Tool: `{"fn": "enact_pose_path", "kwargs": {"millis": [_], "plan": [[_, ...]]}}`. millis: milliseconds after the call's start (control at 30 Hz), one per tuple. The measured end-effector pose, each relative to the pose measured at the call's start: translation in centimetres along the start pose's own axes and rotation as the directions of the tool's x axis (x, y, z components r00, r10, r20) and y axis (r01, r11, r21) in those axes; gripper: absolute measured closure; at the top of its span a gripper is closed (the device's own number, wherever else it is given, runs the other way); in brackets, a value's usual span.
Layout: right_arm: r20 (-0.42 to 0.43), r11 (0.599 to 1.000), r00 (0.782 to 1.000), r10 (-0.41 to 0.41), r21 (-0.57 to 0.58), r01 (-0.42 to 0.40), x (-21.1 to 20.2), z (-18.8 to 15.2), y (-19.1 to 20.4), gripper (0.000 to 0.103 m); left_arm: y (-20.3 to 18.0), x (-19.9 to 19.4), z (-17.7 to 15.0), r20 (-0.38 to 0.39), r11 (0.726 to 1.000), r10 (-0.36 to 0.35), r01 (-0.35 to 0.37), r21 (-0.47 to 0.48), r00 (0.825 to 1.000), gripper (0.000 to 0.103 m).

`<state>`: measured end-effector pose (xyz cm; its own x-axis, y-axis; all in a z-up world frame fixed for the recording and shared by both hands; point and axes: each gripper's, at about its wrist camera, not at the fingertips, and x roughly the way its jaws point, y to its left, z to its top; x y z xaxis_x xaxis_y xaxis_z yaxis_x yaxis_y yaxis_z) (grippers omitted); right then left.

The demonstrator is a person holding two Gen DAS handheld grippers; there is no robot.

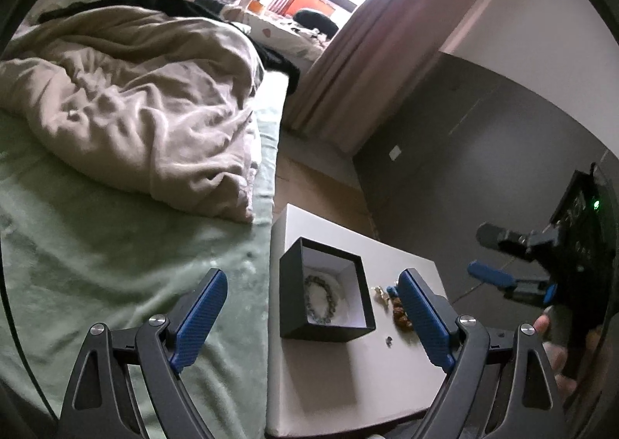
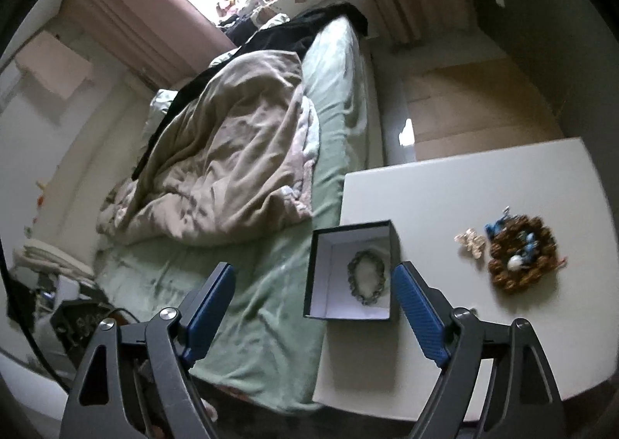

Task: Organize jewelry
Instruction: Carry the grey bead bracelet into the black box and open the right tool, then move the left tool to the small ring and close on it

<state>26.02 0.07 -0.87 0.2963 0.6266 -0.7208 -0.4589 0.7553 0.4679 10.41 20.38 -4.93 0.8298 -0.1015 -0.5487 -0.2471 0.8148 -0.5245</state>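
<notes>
A black box [image 1: 325,326] with a white lining stands open on the white table [image 1: 340,377] beside the bed. A grey bead bracelet [image 1: 319,301] lies inside it; the box [image 2: 315,272] and bracelet [image 2: 366,279] also show in the right wrist view. Right of the box lie a small pale gold piece [image 2: 470,241], a brown bead bracelet [image 2: 520,259] with blue and white beads, and a tiny dark piece [image 1: 388,341]. My left gripper [image 1: 311,286] is open and empty above the box. My right gripper [image 2: 313,280] is open and empty, raised above the box's left side; it also shows at the right of the left wrist view [image 1: 483,257].
A bed with a green sheet [image 2: 271,307] and a crumpled beige duvet [image 1: 147,110] lies left of the table. Wooden floor [image 2: 464,102], curtains [image 1: 348,63] and a grey wall lie beyond. A black device [image 2: 77,319] sits low at the left.
</notes>
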Motion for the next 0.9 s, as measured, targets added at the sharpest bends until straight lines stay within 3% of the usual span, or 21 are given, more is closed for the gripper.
{"fn": "enact_pose_path", "kwargs": {"millis": [200,433,600,900], "plan": [[0.057,0.996,0.995,-0.086,0.009,0.086,-3.8,-1.2,-1.1,0.019,-1.6,-0.4,-0.4,-0.012,0.999,-0.023,0.024,0.037,1.000,0.013],[0.085,0.980,0.976,-0.200,0.022,0.199,-7.5,-2.0,-4.4,0.019,-6.1,0.2,-1.1,-0.055,0.993,-0.055,0.060,0.104,0.997,0.013],[0.084,0.984,0.981,-0.177,0.038,0.174,-8.8,-1.3,-7.3,0.019,-9.7,1.2,-1.1,-0.070,0.985,-0.014,0.026,0.172,0.997,0.013],[0.079,0.981,0.992,-0.095,0.175,0.080,-8.8,-0.9,-16.3,0.019,-14.5,5.7,-2.4,-0.177,0.968,0.063,-0.017,0.252,0.982,0.013]]}}
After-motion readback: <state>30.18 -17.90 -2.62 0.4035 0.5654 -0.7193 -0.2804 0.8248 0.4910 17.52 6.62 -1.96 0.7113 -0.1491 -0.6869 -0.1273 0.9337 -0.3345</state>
